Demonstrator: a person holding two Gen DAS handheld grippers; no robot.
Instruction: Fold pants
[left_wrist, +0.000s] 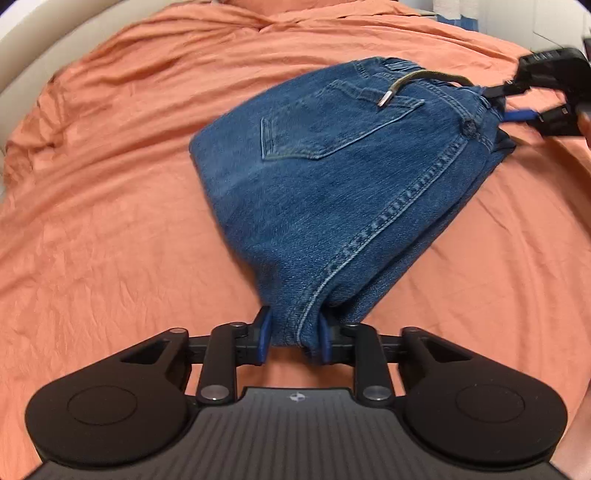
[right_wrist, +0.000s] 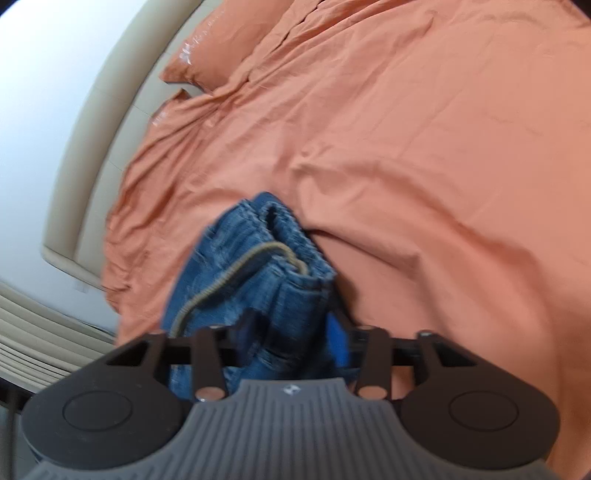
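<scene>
Folded blue jeans (left_wrist: 332, 177) hang between my two grippers above an orange bed sheet (left_wrist: 110, 184), back pocket facing up. My left gripper (left_wrist: 294, 338) is shut on the near folded edge, blue pads pressing the denim from both sides. At the far right, my right gripper (left_wrist: 502, 103) is shut on the waistband end. A tan drawstring (left_wrist: 406, 79) with a metal tip lies across the waistband. In the right wrist view the bunched waistband of the jeans (right_wrist: 251, 266) fills my right gripper (right_wrist: 291, 336), and the drawstring (right_wrist: 229, 273) trails over it.
The wrinkled orange sheet spreads all around the jeans. A beige padded headboard (right_wrist: 92, 129) borders the bed, with an orange pillow (right_wrist: 221, 48) against it. Pale slatted panels (right_wrist: 37, 332) show beyond the bed's corner. Part of a hand (left_wrist: 583, 125) shows behind the right gripper.
</scene>
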